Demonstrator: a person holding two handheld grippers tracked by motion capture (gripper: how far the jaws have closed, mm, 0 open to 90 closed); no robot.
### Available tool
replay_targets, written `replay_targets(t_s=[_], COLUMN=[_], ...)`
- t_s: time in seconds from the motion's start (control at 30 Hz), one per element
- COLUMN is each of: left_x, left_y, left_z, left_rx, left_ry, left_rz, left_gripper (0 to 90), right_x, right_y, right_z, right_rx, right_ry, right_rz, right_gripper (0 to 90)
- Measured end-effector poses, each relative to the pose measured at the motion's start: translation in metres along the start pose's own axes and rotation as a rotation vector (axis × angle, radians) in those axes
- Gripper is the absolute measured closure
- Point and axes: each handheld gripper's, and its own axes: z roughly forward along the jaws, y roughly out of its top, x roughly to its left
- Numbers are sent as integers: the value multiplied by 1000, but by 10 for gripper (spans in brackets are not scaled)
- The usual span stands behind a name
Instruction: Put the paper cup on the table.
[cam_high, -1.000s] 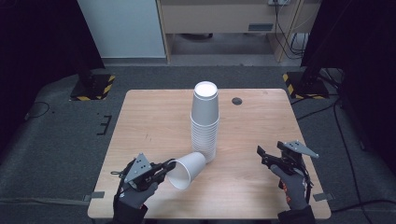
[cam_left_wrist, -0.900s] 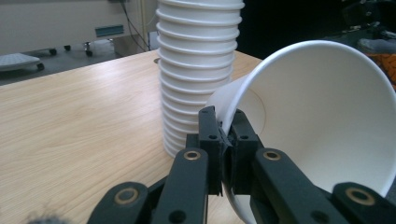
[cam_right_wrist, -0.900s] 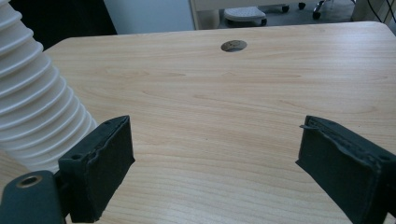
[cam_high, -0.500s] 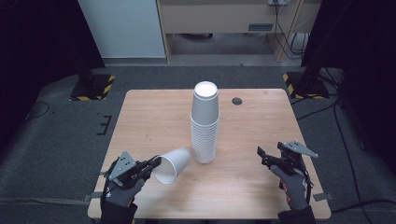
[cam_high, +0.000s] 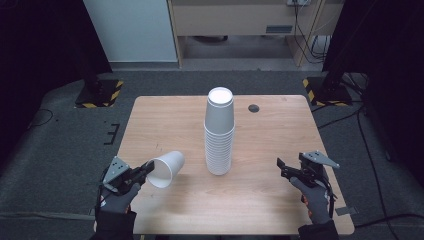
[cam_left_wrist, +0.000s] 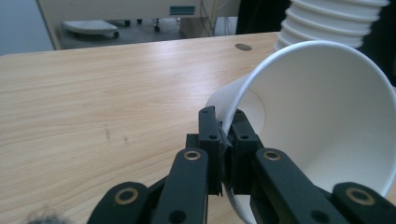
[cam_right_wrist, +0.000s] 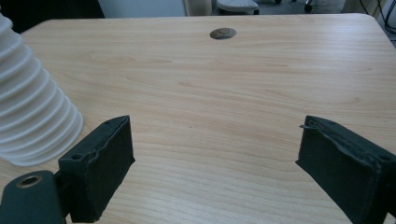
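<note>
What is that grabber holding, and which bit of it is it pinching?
The left gripper pinches a single white paper cup by its rim, one jaw inside, one outside. The right gripper is open and holds nothing.

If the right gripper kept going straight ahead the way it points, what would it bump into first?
Probably nothing. The right gripper points across bare table, toward the small dark hole far ahead. The stack of cups stands off to its left, seemingly outside that line.
</note>
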Motion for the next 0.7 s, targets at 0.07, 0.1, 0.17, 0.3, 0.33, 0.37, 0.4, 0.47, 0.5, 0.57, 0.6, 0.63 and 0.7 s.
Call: replay_targets(t_s=[0.07,0.1,0.17,0.3,0.33,0.37,0.4,0.47,0.5,0.57,0.6,0.63,0.7], left_x=[4,5,9,15,18,21,22,25,27,29,32,34,36], left_y=[1,1,1,3,4,7,9,13,14,15,18,19,21], left_z=[1,1,3,5,6,6,6,6,7,7,8,9,10], left_rx=[12,17,29,53,67,90,102,137,156,171,205,222,254], left_ry=[18,22,30,51,59,74,79,96,103,109,119,122,130], left_rz=[-7,-10,-23,-35,-38,-37,-37,-35,-33,-30,-32,-32,-34], left_gripper=[858,858,858,858,858,858,858,858,858,858,857,858,858], right_x=[-2,-2,-3,-5,-5,-5,-5,-5,-5,-5,-6,-6,-5], right_y=[-1,-1,-2,-4,-4,-4,-4,-4,-4,-4,-4,-4,-5], right_z=[1,1,0,1,2,2,2,3,3,4,4,4,3], right_rx=[14,19,21,35,38,40,43,47,49,51,51,51,53], right_ry=[-10,-11,-13,-18,-18,-17,-15,-15,-16,-21,-22,-23,-23], right_rz=[-15,-19,-20,-32,-32,-33,-36,-38,-39,-40,-40,-41,-44], right_gripper=[104,104,104,104,104,104,104,104,104,104,104,104,104])
